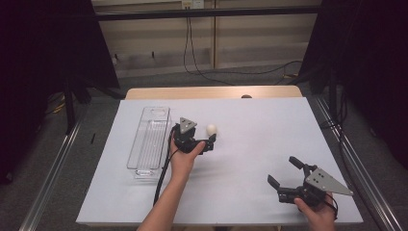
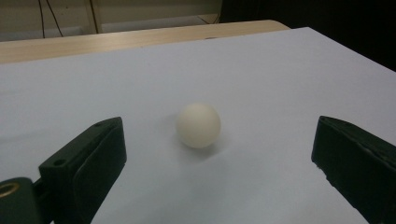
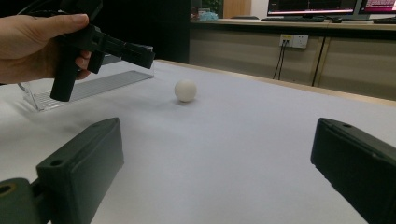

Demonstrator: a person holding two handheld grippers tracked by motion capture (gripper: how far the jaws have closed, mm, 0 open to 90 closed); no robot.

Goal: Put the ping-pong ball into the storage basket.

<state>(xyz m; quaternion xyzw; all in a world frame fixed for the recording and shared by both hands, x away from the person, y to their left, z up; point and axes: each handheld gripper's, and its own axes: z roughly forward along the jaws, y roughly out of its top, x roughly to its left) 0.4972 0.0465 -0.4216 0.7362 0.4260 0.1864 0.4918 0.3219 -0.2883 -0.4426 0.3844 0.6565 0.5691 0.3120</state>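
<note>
Ball (image 1: 211, 129) mid-sheet, open room around

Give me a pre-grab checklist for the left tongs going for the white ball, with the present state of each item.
1. Left tongs open: ok, the jaws stand wide apart in the left gripper view.
2. White ball lined up between the jaws: ok, it sits near the middle, just ahead of them.
3. Ball free of contact: ok, it rests on the white sheet, touching neither jaw.
4. Clear tray ready: ok, it lies open-topped to the left of the hand.
5. Right tongs out of the way: ok, open, at the near right of the table.
6. Ball at rest: cannot tell from one moment.
</note>
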